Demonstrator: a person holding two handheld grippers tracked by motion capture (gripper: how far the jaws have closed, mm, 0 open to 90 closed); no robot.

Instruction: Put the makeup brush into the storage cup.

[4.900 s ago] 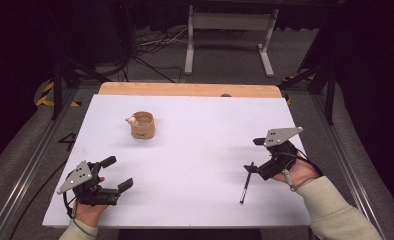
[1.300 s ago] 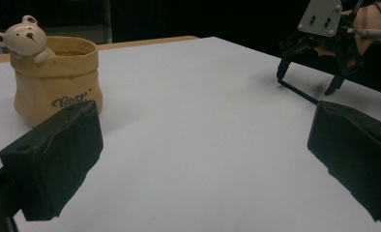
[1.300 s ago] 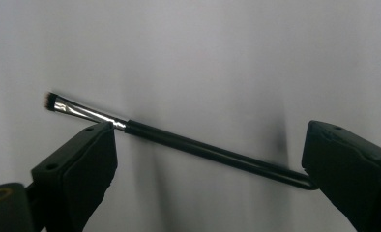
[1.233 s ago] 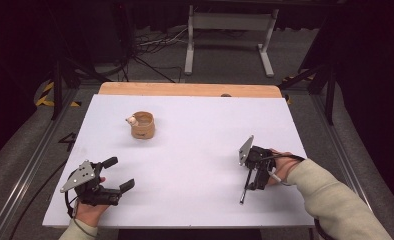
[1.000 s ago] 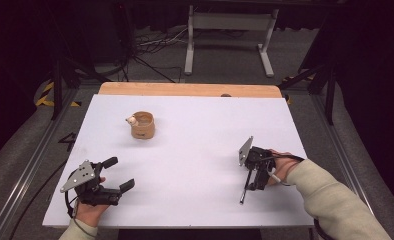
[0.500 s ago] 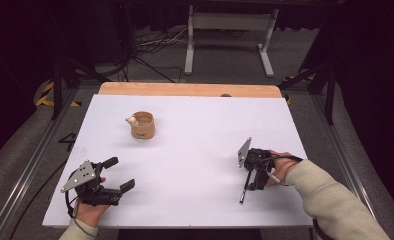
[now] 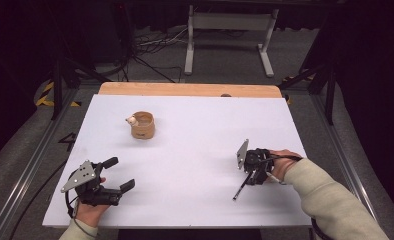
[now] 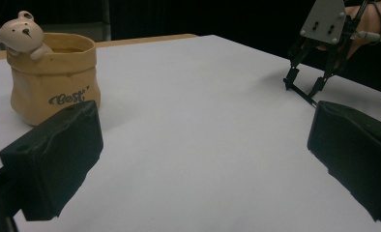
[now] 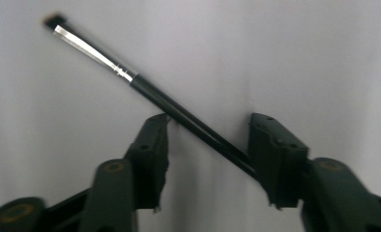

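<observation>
White table [image 7: 195,150]: bear [image 7: 131,120] perched in tan pot [image 7: 144,126]

On the white surface [image 7: 195,150], the right gripper [image 7: 251,176] points down over a thin black brush [image 7: 241,189] lying at a slant, its jaws having just been closing with the brush between them. The left gripper [image 7: 121,175] rests near the front left corner, fingers [image 7: 109,162] spread apart with nothing between them. A tan pot [image 7: 143,125] with a small bear at its rim stands well apart toward the far left.
</observation>
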